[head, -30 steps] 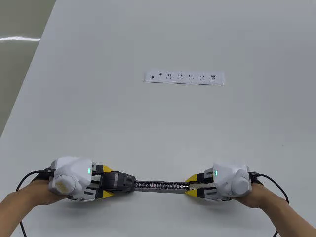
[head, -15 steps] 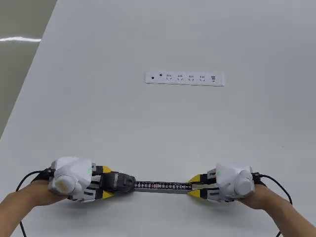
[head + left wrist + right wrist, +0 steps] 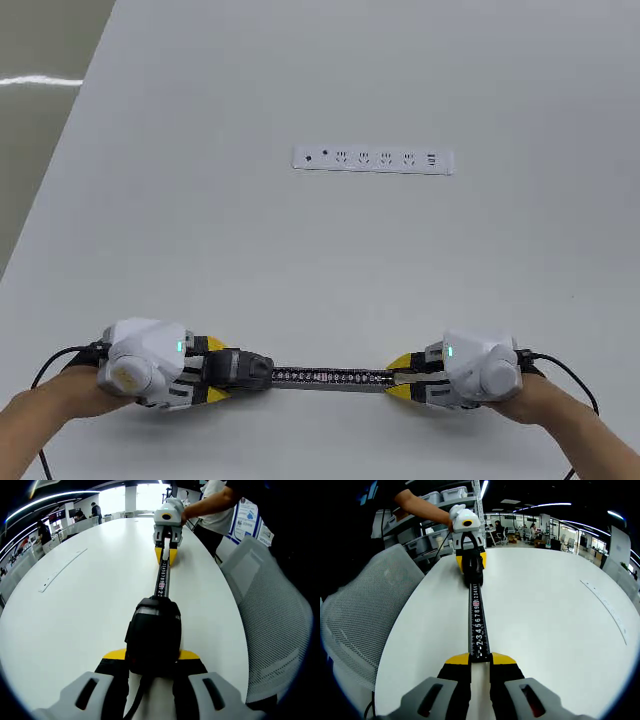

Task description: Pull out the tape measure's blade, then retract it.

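A black tape measure case lies on the white table near its front edge, and my left gripper is shut on it. Its black blade with white numbers runs to the right, flat over the table. My right gripper is shut on the blade's tip. In the left gripper view the blade stretches away to the right gripper; in the right gripper view it leads back to the case and the left gripper.
A white power strip lies further back at the table's middle. The table's left edge borders a grey floor. A grey mesh chair stands at the table's near side. Cables trail from both grippers toward me.
My right gripper has moved further right with the blade's tip, so more of the blade is drawn out. The left gripper and the case have stayed put.
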Available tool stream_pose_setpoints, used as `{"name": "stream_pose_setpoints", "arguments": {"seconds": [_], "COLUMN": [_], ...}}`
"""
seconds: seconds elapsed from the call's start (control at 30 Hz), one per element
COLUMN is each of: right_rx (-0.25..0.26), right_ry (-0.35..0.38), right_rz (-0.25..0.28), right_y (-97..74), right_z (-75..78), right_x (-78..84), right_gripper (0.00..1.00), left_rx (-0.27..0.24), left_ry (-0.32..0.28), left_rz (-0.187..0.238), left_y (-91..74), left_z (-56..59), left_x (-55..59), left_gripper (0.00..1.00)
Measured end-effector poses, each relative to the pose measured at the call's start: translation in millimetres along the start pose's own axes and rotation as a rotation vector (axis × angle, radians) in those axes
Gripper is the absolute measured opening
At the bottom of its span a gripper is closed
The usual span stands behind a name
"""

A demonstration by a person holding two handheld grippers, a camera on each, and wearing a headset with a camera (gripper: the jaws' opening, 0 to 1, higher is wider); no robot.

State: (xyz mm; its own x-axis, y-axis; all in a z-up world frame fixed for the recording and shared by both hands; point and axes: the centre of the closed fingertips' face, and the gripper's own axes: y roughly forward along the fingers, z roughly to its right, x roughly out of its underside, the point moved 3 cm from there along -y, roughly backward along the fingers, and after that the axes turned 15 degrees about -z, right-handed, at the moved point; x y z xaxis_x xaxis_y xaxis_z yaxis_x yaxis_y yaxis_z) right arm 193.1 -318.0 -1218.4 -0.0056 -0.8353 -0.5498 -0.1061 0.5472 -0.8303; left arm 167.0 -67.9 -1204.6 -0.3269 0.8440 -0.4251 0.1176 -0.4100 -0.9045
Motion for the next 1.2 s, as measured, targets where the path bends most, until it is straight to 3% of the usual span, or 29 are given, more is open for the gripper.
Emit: {"name": "stream_pose_setpoints", "arguments": {"seconds": [1.2], "right_rx": [0.005], "right_ry": [0.007], "right_rz": [-0.012], "right_y": [-8.6], "right_z": [-0.2], "right_x": [10.2], "right_gripper": [0.11], "left_rx": [-0.003], "left_ry": [-0.011], "left_rz": [0.0], "left_y": [-0.6], "left_z": [0.7], "left_x": [-0.1], "left_gripper": [0.3]}}
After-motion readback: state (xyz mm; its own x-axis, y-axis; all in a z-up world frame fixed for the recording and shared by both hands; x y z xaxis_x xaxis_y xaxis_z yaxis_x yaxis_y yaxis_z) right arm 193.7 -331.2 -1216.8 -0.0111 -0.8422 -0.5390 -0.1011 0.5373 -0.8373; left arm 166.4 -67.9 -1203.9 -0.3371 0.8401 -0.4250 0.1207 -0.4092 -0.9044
